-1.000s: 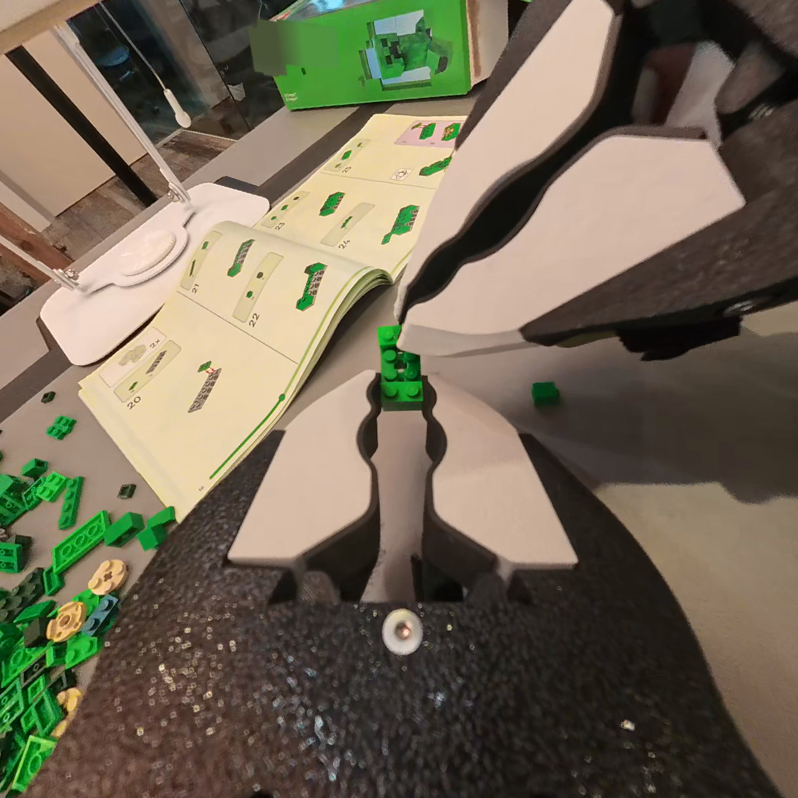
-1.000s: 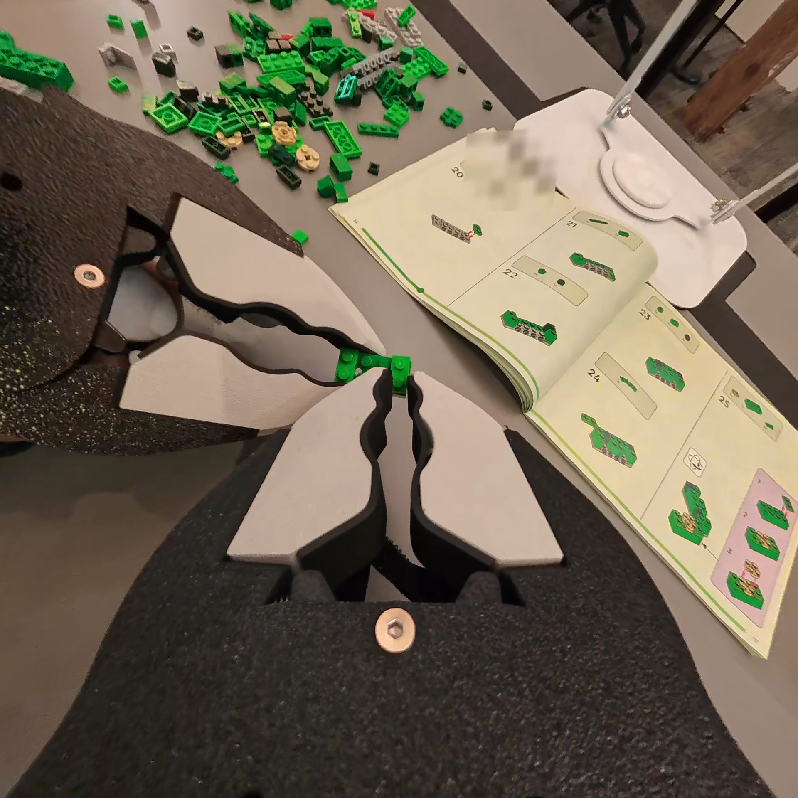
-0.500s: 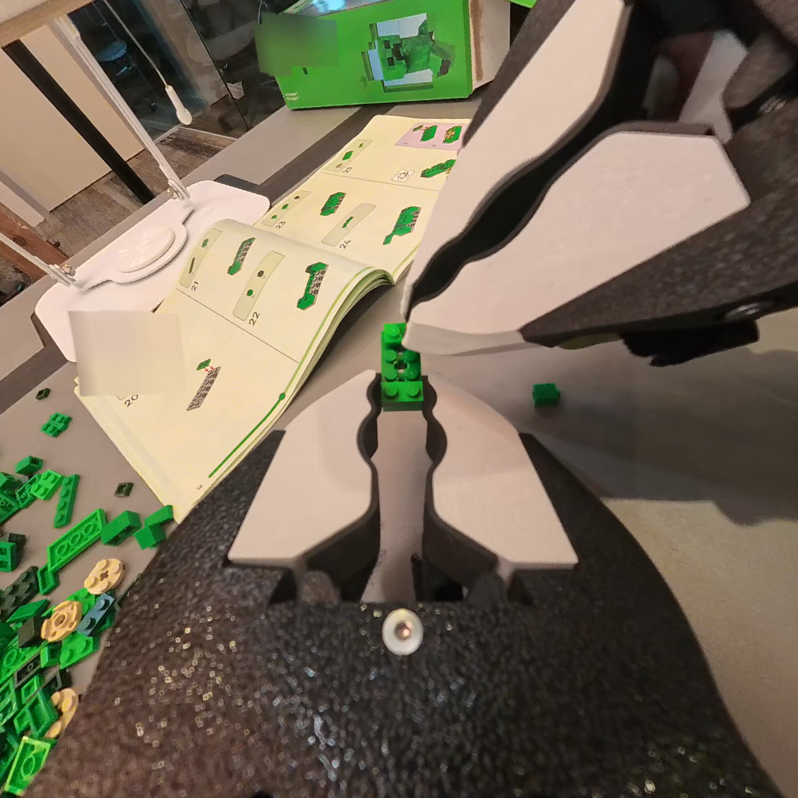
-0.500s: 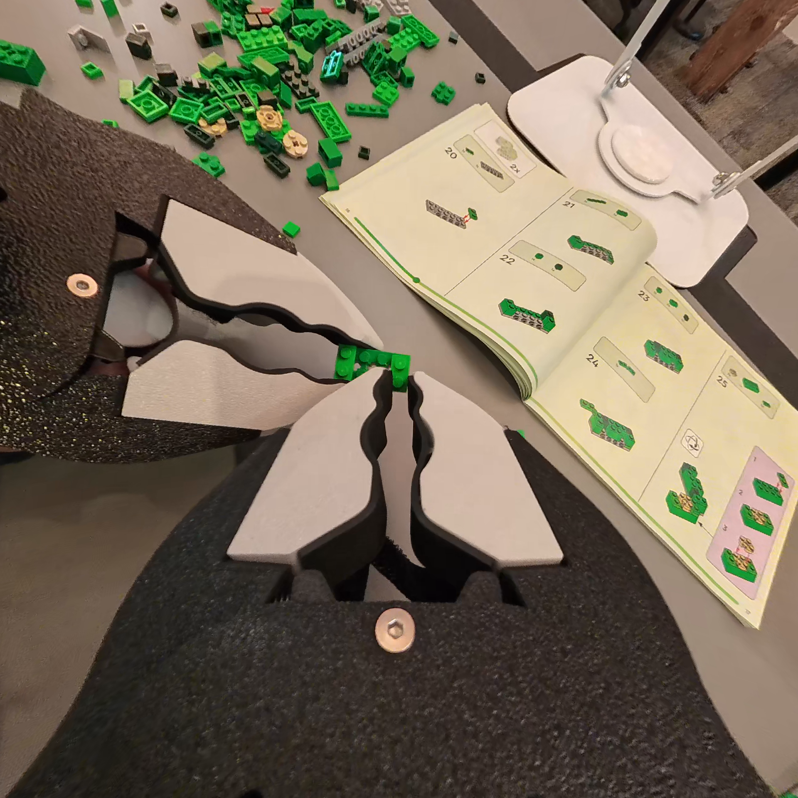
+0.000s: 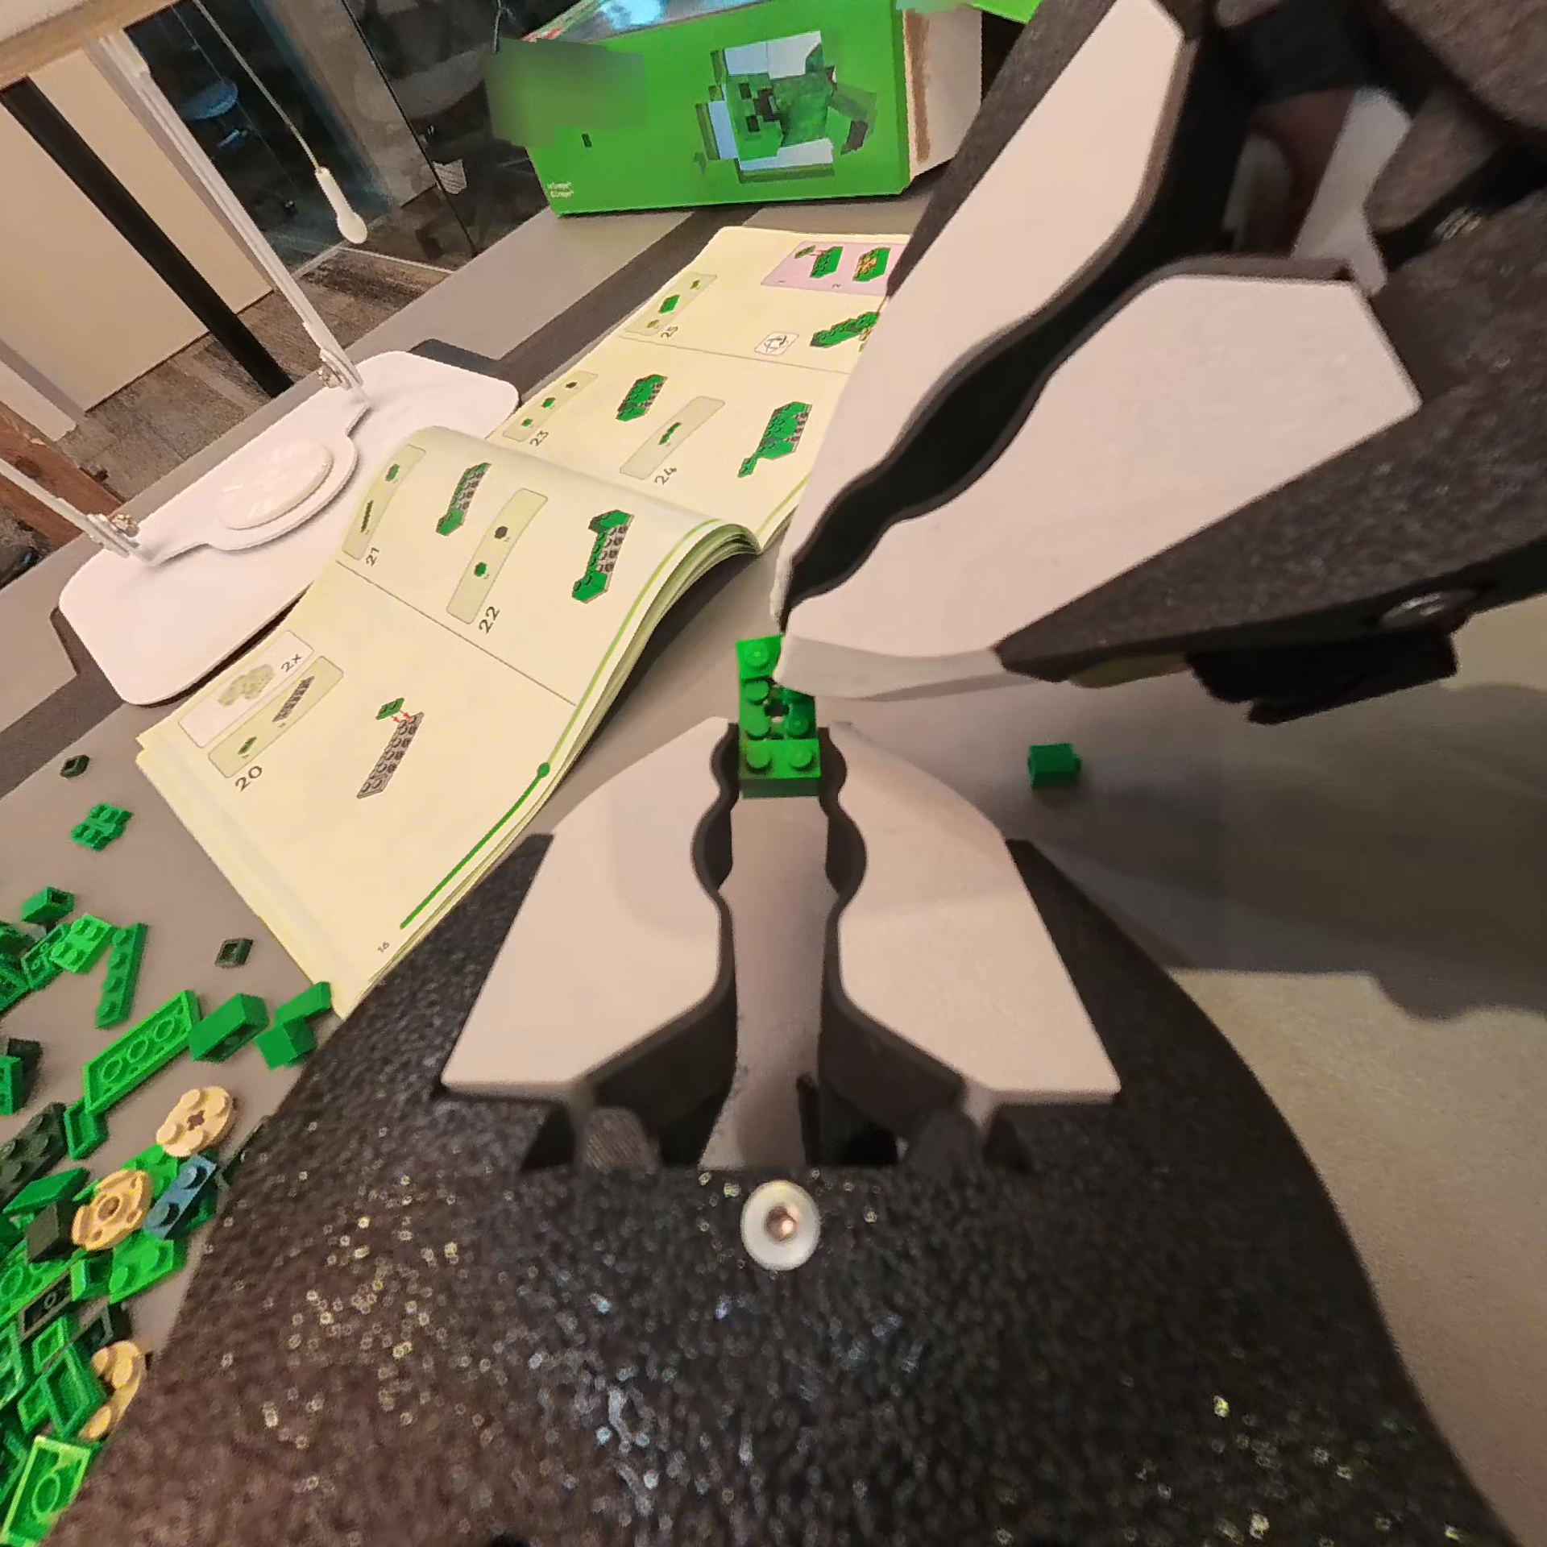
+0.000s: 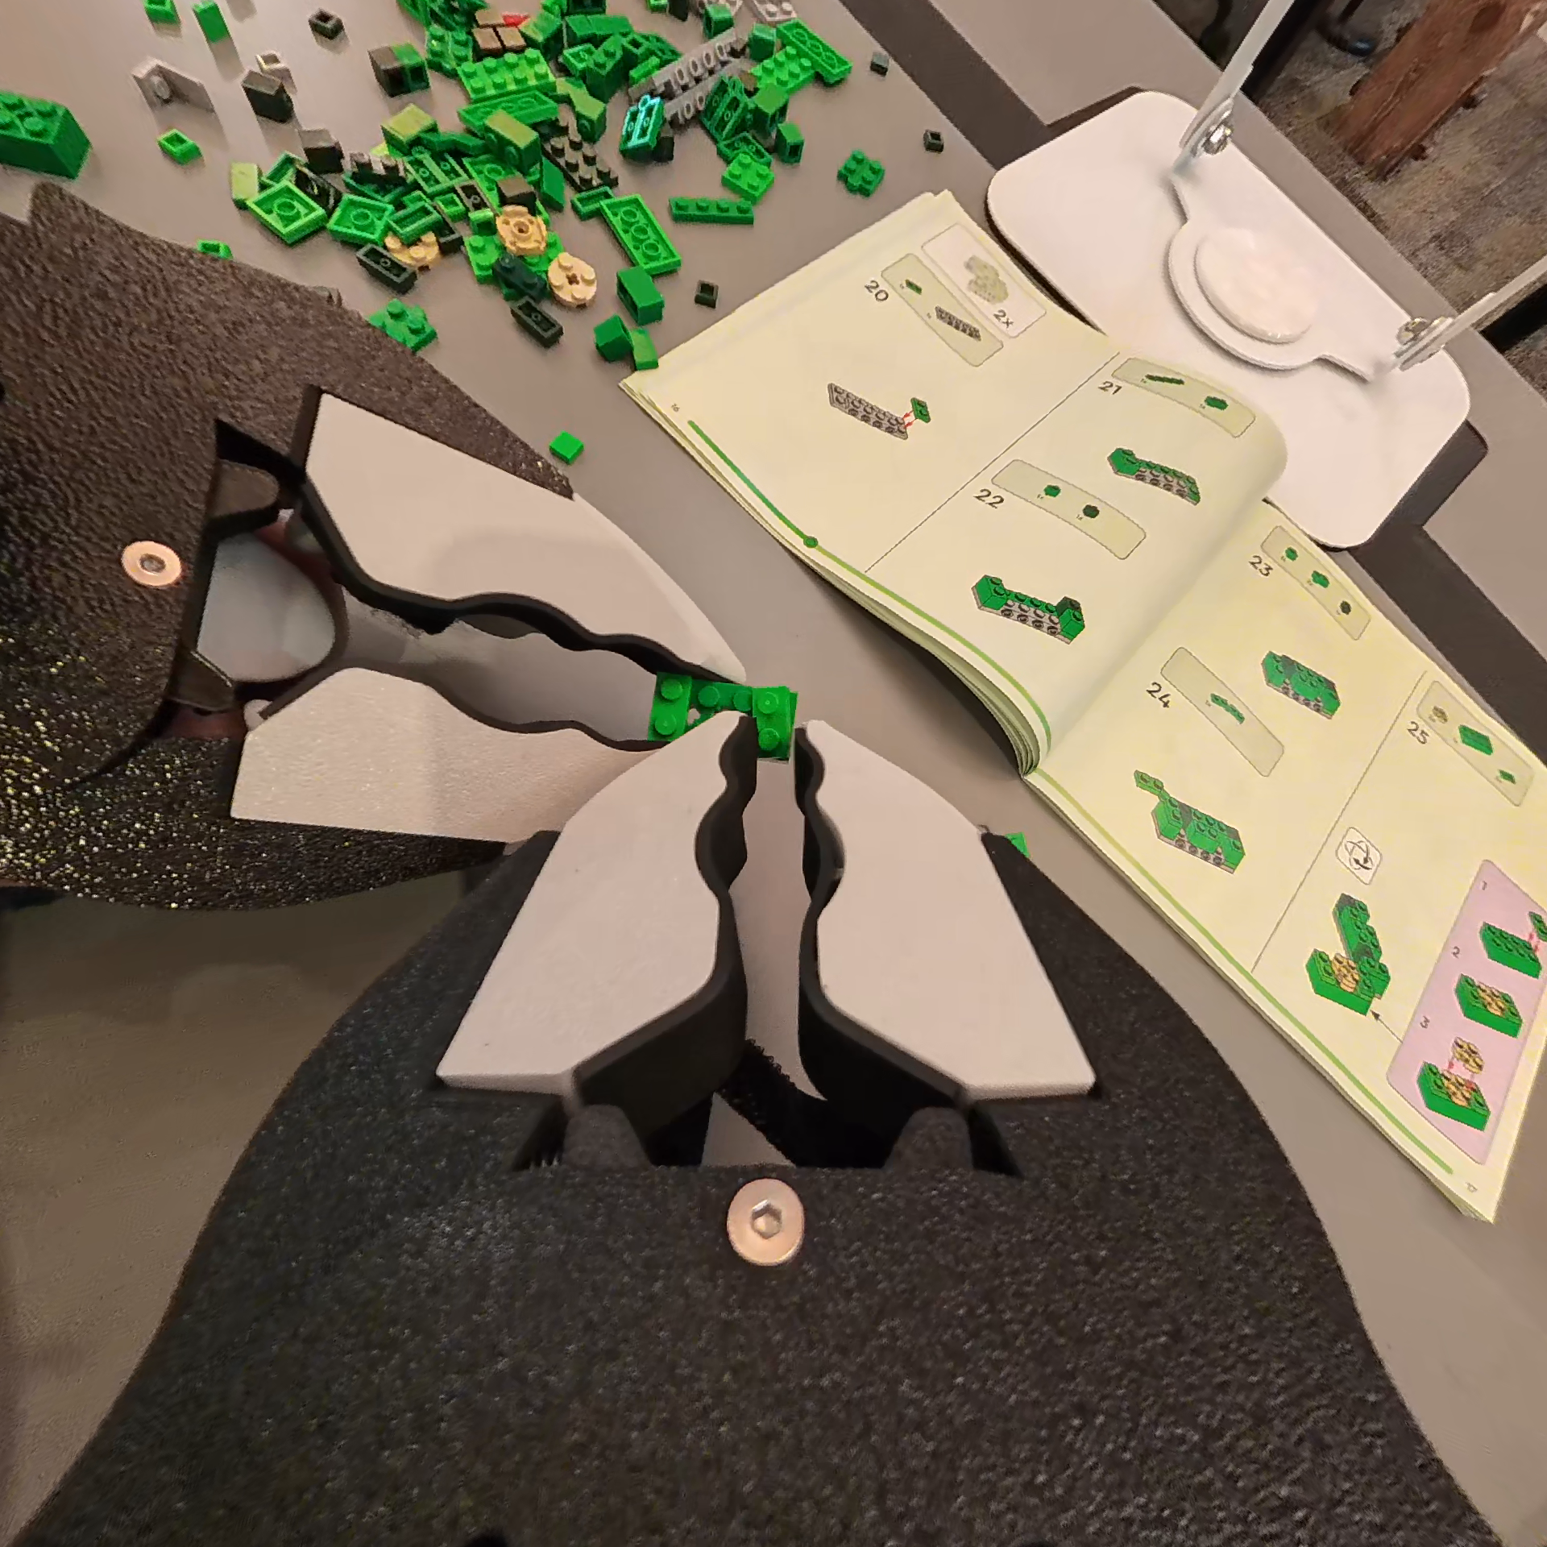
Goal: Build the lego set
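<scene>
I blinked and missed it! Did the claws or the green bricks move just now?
Hardly anything. The left claw and right claw drifted together slightly, so the instruction booklet and loose bricks shifted a little in view. Both stay clamped on the green brick assembly; nothing let go.

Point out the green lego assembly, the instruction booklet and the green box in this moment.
green lego assembly (image 5: 778,741): left wrist view, on its studded face between the fingertips.
instruction booklet (image 6: 1046,536): right wrist view, on the left open page.
green box (image 5: 737,125): left wrist view, on its printed front face.
</scene>
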The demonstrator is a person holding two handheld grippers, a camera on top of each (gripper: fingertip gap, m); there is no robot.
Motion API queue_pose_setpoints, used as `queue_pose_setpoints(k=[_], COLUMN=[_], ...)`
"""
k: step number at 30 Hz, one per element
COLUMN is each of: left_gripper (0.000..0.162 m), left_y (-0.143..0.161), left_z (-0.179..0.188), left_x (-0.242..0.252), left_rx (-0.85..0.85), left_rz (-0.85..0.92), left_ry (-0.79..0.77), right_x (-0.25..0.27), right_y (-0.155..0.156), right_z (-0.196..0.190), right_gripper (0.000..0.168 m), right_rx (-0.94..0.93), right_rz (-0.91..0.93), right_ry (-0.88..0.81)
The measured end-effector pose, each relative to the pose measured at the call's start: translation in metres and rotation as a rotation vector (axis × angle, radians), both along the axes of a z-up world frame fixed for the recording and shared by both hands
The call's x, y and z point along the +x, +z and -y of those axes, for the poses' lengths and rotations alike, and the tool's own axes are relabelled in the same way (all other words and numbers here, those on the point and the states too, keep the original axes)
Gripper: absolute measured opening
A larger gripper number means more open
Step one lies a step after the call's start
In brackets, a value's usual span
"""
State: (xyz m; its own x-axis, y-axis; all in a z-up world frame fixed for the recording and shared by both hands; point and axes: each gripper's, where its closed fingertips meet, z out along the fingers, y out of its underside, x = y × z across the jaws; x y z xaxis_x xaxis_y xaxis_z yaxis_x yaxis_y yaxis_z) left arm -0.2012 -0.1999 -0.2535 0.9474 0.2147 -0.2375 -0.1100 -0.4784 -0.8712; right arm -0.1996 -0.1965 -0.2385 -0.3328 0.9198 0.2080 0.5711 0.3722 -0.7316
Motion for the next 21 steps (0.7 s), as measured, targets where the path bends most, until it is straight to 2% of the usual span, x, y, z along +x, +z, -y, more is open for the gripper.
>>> queue_pose_setpoints(k=[21], left_gripper=[0.017], left_y=[-0.0003], left_z=[-0.0002], left_x=[0.0004], left_rx=[-0.003], left_rz=[0.005], left_ry=[-0.006], right_x=[0.0014], right_y=[-0.0016], right_z=[-0.0032], right_gripper=[0.019], right_rx=[-0.025], right_rz=[0.017], right_ry=[-0.022])
